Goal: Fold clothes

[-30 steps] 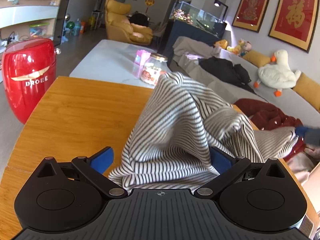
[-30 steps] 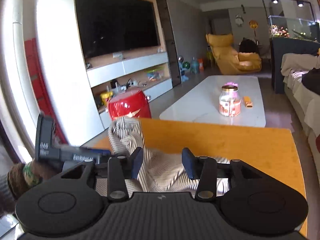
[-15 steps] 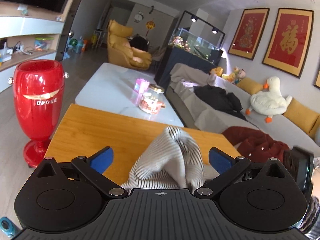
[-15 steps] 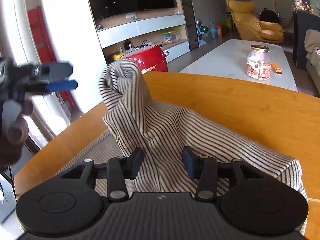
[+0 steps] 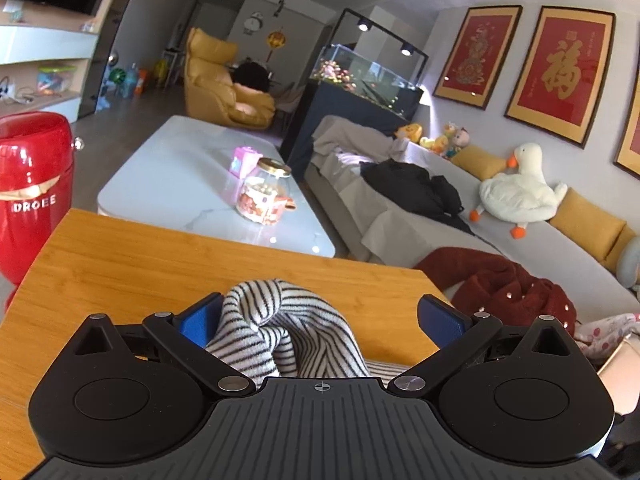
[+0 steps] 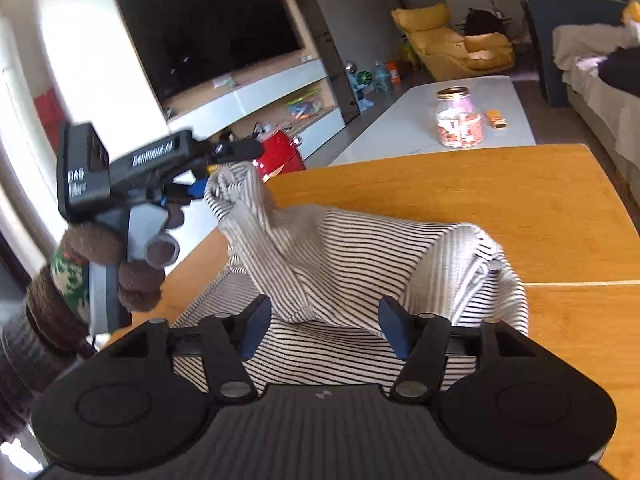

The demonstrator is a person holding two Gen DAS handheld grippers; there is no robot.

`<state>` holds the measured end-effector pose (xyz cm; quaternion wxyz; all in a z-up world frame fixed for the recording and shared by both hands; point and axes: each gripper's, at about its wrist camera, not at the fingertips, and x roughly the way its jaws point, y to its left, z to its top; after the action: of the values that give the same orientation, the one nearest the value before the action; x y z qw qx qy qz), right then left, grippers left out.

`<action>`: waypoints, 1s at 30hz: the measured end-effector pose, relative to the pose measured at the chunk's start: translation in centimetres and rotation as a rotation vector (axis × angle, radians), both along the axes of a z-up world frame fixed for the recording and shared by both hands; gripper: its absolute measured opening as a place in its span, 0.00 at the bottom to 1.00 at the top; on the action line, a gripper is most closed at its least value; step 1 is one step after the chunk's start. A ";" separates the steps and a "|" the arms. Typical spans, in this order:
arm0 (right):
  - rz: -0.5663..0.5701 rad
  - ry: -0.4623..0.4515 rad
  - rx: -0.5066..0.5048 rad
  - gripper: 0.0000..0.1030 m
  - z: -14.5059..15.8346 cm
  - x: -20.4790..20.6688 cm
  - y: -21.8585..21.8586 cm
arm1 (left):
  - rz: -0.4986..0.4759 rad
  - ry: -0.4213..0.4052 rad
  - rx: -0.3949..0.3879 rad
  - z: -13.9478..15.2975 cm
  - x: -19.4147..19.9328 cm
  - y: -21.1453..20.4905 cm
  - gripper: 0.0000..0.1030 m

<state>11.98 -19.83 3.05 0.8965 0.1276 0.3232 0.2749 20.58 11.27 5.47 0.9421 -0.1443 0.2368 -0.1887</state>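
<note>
Bunching between wide-apart left tongs (image 5: 320, 316), striped top (image 6: 340, 248) also lies between opening right tongs (image 6: 324, 328), unclamped.

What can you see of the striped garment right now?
The striped garment is a soft knit, off-white with thin dark stripes, rumpled on the wooden table. One bunched corner is lifted beside the left tongs, against one blue pad. The right tongs are opening, fabric lying loose between them.
</note>
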 end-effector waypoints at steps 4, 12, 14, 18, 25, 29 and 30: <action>-0.139 0.088 0.087 0.74 -0.8 1.9 -3.0 | -0.018 -0.004 -0.015 -0.2 -0.2 0.2 1.00; -0.068 0.047 0.024 0.25 -1.3 6.1 -0.4 | -0.086 0.003 -0.053 -0.4 -1.4 1.3 1.00; -0.086 0.006 0.021 0.24 0.0 6.2 -1.7 | -0.125 0.008 -0.052 -0.5 -2.1 1.6 1.00; -0.142 0.009 -0.005 0.24 0.1 6.6 -4.4 | -0.222 0.028 0.037 -1.8 -5.1 1.3 1.00; -0.178 0.031 -0.053 0.33 -4.2 4.4 -5.8 | -0.131 0.196 0.083 -4.4 -7.6 4.1 1.00; -0.176 -0.006 -0.107 0.37 -4.3 4.2 -4.7 | -0.102 0.186 -0.114 -1.5 -7.2 6.1 1.00; -0.173 -0.010 -0.112 0.38 -4.3 4.1 -4.6 | -0.104 0.170 -0.144 -0.7 -6.9 6.0 1.00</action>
<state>16.10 -24.45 -1.22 0.9241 0.1032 0.3216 0.1785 13.67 17.26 4.79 0.8947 -0.2145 0.3088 -0.2411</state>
